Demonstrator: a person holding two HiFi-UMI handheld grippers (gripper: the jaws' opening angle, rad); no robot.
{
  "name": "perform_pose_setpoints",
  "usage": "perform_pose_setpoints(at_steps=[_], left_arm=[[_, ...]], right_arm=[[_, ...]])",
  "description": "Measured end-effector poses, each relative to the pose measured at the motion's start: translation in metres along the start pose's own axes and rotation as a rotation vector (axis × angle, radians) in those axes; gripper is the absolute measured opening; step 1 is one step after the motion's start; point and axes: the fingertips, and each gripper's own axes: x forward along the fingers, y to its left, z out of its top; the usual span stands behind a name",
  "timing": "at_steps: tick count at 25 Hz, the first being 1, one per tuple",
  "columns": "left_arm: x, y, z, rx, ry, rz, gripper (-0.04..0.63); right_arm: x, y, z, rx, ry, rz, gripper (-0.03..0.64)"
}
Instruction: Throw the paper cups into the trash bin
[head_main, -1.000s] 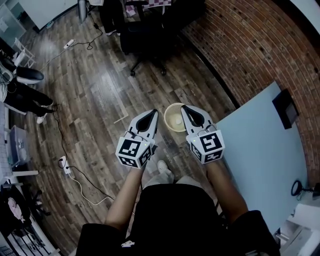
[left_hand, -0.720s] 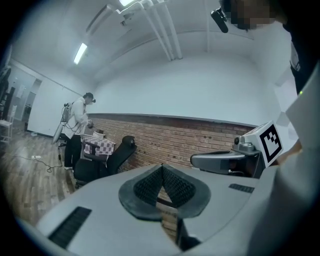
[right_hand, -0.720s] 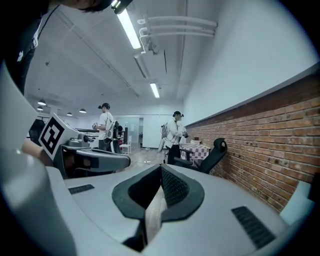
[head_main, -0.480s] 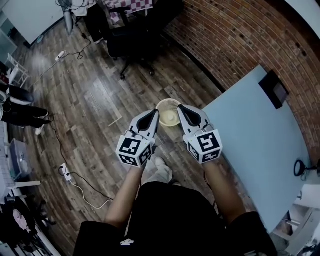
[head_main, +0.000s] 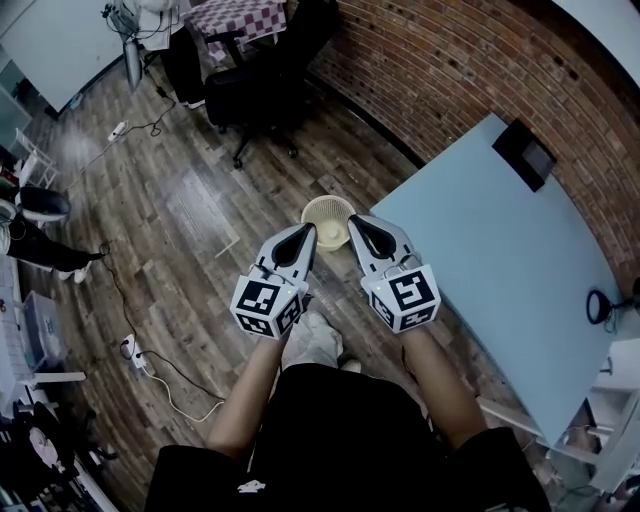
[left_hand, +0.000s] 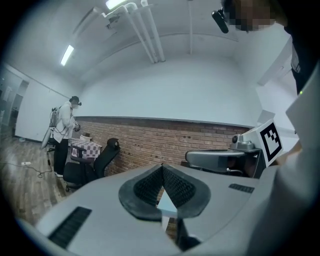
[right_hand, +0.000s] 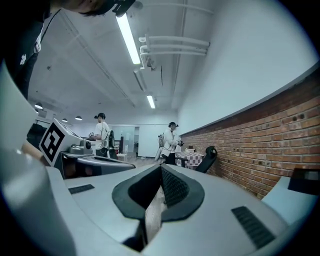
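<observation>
Trash bin (head_main: 327, 222), round cream lattice, stands on streaky wood-plank floor (head_main: 190, 200).

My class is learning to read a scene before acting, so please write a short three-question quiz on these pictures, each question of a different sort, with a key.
1. What is the wall behind the table made of?
2. True or false: the fingers of the left gripper and the right gripper stand wide open.
3. The trash bin stands: A on the table; B on the floor; C held in a gripper.

Key
1. Brick.
2. False: both are shut, with nothing between the fingers.
3. B.
</observation>
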Motion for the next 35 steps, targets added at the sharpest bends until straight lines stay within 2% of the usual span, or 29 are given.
perform_pose_setpoints(at_steps=[7, 19, 35], left_arm=[[-0.023, -0.038, 0.004, 0.04, 0.005, -0.025, 0.009], [-0.052, -0.084, 0.006, 0.057, -0.006, -0.057, 0.009], [-0.093, -0.09, 0.003, 0.077, 0.016, -0.065, 0.009]], right_arm=[[-0.038, 0.017, 0.007, 0.014, -0.025, -0.005, 0.005], [-0.089, 0.036, 0.01, 0.02, -0.035, -0.008, 0.005], [-0.095, 0.075, 0.017, 0.009, -0.044, 0.005, 0.005]])
